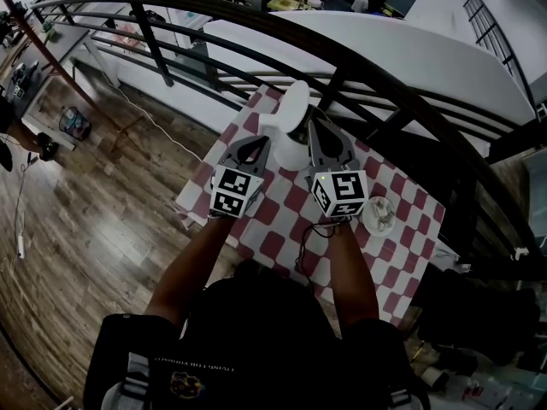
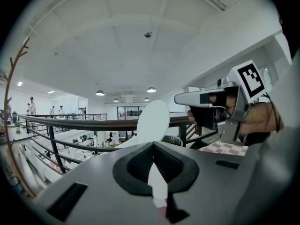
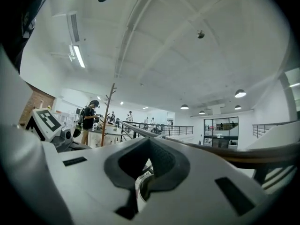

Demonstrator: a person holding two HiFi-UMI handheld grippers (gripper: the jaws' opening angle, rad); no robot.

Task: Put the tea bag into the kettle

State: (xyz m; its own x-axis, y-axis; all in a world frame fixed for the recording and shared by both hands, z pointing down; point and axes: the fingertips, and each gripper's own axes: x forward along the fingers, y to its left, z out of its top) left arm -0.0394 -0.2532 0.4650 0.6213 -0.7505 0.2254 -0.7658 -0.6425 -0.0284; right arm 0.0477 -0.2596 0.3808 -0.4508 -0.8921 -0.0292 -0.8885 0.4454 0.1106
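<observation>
Apparently the drop was close or already done: the right gripper [image 3: 148, 142] was held at the open kettle [image 1: 289, 148] on the tabletop [image 1: 273, 246], jaws pressed together, nothing seen between. The left gripper [image 2: 153, 145] was likewise closed beside it. No tea bag could be made out.

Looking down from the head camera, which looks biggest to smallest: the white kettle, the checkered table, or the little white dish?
1. Checkered table
2. White kettle
3. Little white dish, though not far behind the kettle
</observation>
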